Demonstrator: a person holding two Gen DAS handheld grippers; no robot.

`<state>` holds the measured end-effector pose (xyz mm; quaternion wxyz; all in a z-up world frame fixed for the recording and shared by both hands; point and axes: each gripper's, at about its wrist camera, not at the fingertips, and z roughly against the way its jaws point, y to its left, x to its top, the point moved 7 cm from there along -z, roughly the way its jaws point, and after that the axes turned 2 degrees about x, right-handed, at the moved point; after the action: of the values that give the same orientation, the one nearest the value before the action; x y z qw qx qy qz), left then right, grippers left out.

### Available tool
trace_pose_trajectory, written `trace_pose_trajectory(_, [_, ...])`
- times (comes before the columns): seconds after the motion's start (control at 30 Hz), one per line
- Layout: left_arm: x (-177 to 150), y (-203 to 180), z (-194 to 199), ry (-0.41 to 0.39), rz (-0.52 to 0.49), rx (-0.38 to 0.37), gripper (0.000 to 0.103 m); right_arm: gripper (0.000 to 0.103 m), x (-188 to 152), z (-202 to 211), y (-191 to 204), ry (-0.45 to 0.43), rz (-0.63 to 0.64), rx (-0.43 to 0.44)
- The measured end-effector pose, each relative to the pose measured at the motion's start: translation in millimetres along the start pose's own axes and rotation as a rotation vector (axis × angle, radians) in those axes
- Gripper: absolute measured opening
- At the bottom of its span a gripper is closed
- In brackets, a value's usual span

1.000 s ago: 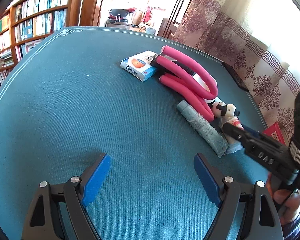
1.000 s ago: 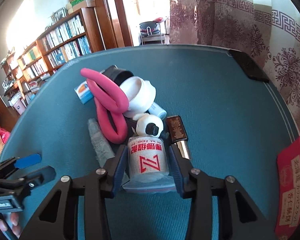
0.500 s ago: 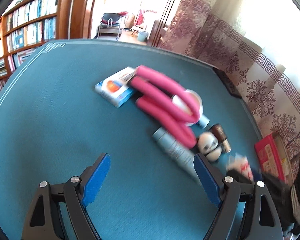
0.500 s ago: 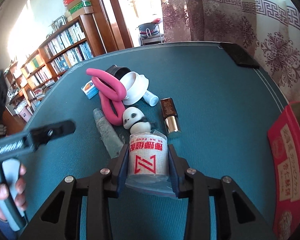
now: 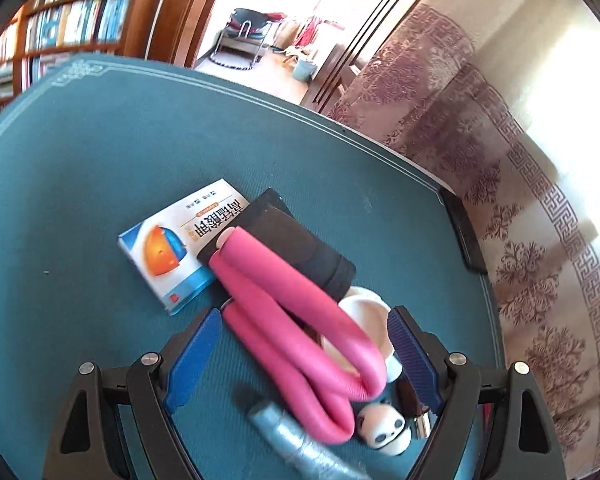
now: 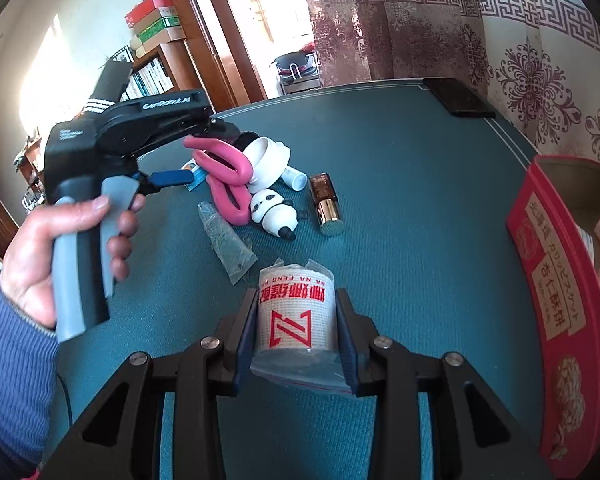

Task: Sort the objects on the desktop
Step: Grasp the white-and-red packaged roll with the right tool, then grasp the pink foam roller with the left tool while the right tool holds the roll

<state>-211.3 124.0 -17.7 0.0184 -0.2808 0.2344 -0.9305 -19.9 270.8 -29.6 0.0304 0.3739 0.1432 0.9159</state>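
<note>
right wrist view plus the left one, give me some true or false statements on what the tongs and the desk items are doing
1. The right tongs are shut on the white roll. True.
2. The left tongs are shut on the blue box. False: they are open, straddling the pink foam tube.
3. The panda stands inside the red box. False: it lies on the table.
4. A phone lies at the table's far edge. True.

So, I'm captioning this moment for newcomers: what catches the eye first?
The white roll with red lettering, bagged in plastic, clamped in the right gripper above the blue table. Next, the bent pink foam tube between the left gripper's open fingers, in the clutter.
</note>
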Motion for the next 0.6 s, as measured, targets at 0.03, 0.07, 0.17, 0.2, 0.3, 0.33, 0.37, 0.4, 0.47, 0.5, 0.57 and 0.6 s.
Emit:
trace_pose_trajectory(0.03, [1.6, -0.2, -2.6, -0.001, 0.003, -0.014, 0.087, 0.040, -0.7, 0.4, -1.6, 0.000, -0.003, 0.000])
trace_pose_trajectory(0.07, [2.9, -1.3, -4.5, -0.004, -0.004, -0.017, 0.086, 0.040, -1.1, 0.0, -3.2, 0.000, -0.008, -0.001])
trace_pose_trajectory(0.17, [3.3, -6.7, -8.7, -0.008, -0.054, -0.015, 0.055, 0.040, -2.1, -0.1, -6.6, 0.001, -0.020, -0.003])
trace_pose_trajectory(0.2, [1.6, -8.2, -8.2, -0.001, -0.066, -0.039, 0.053, 0.040, -2.7, 0.8, -6.8, 0.000, -0.021, -0.003])
trace_pose_trajectory(0.3, [-1.6, -10.3, -0.3, -0.010, -0.110, -0.055, 0.049, 0.040, -4.2, 2.7, -6.1, -0.002, -0.021, -0.004])
trace_pose_trajectory(0.33, [-3.3, -11.4, 3.3, -0.015, -0.128, -0.050, 0.049, 0.040, -4.6, 3.9, -5.2, -0.003, -0.020, -0.004])
trace_pose_trajectory(0.37, [-6.4, -12.9, 8.7, -0.021, -0.154, -0.042, 0.049, 0.040, -4.9, 4.8, -4.3, -0.004, -0.019, -0.005])
trace_pose_trajectory(0.4, [-9.1, -14.0, 13.0, -0.026, -0.172, -0.038, 0.047, 0.040, -5.4, 6.0, -3.2, -0.006, -0.016, -0.005])
trace_pose_trajectory(0.47, [-15.6, -18.0, 22.2, -0.031, -0.210, -0.041, 0.033, 0.040, -6.2, 9.6, -0.2, -0.011, -0.009, -0.006])
trace_pose_trajectory(0.5, [-18.5, -19.1, 25.8, -0.029, -0.216, -0.051, 0.030, 0.040, -6.6, 11.4, 1.0, -0.013, -0.007, -0.005])
trace_pose_trajectory(0.57, [-24.2, -20.3, 36.5, -0.040, -0.226, -0.067, 0.030, 0.040, -6.9, 15.3, 4.6, -0.020, -0.002, -0.003])
trace_pose_trajectory(0.6, [-27.2, -20.6, 42.0, -0.049, -0.239, -0.062, 0.030, 0.040, -7.1, 17.2, 5.7, -0.022, -0.001, -0.002])
